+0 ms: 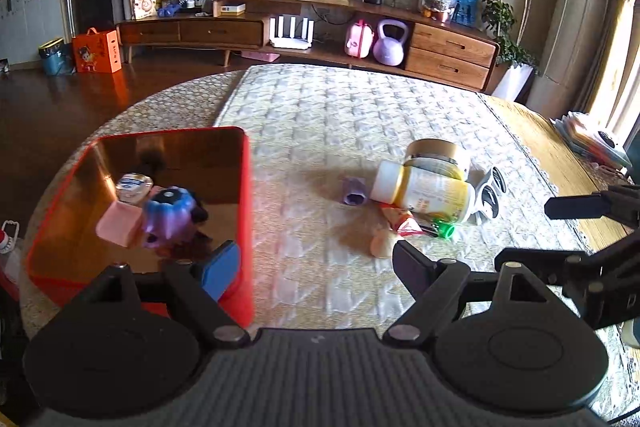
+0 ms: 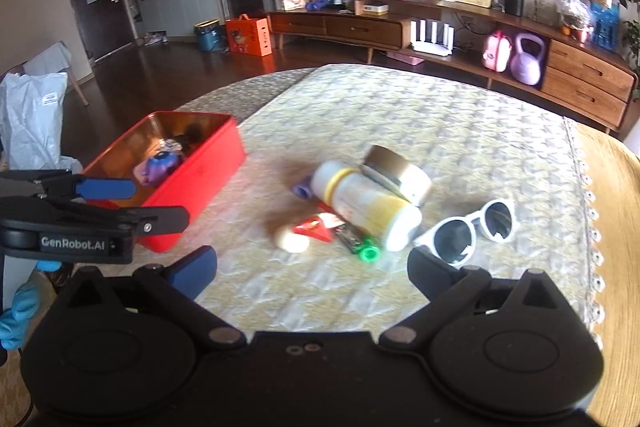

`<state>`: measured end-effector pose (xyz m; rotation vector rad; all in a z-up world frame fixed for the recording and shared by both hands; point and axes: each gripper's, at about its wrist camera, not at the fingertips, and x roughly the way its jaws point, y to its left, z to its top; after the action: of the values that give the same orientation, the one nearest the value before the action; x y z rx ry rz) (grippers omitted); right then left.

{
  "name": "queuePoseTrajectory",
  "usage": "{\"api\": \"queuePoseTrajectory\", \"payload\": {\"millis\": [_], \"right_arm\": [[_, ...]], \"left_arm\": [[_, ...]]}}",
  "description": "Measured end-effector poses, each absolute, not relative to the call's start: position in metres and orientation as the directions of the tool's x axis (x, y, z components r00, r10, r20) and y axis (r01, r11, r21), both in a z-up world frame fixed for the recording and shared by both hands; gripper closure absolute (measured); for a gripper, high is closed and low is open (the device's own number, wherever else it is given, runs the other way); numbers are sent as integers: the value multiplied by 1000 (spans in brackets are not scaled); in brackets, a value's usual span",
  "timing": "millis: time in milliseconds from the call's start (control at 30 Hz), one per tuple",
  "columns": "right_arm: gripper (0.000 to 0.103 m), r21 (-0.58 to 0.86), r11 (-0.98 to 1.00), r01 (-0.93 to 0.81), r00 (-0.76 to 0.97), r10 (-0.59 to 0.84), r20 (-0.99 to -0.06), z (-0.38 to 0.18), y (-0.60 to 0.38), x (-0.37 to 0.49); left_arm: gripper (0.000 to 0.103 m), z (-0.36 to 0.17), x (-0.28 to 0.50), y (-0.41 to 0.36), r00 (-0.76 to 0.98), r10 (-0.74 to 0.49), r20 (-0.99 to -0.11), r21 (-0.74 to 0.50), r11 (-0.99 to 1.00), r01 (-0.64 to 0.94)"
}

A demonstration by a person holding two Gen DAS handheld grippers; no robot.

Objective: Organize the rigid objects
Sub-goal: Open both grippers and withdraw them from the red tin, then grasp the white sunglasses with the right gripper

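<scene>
Above the quilted table (image 1: pixel 320 115), left gripper (image 1: pixel 316 267) and right gripper (image 2: pixel 312 269) tilt downward, seemingly empty, jaws wide.

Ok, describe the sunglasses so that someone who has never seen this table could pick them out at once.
Start at the red tin box on the quilted tablecloth, then move across to the pile of loose items lying beside it. On the side of that pile away from the box lie the sunglasses, next to the toppled white bottle: the only white-framed item with two round dark lenses.
</scene>
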<state>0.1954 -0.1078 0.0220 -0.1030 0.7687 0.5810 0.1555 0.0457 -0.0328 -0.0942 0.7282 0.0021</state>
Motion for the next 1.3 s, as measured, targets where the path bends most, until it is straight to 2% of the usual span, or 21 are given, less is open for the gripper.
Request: {"api": "queuePoseTrajectory", "payload": {"millis": [267,933,1200,1300], "right_arm": [[2,128,865,-485,577,426,-697,10,-128,213],[5,91,934,-345,606,295,-738,-18,-162,289],[16,54,970,-238,620,195,-760,-31,-162,317],[19,82,978,-190,606,183,-775,-38,-163,328]], "left_arm": [[20,-56,171,21,736,-104,-669,-86,994,63],[20,-94,213,-10,710,-124,-693,-42,990,132],[20,-99,221,-13,706,-135,-696,-45,988,145],[20,-101,223,-15,704,-138,-697,-41,987,154]]}}
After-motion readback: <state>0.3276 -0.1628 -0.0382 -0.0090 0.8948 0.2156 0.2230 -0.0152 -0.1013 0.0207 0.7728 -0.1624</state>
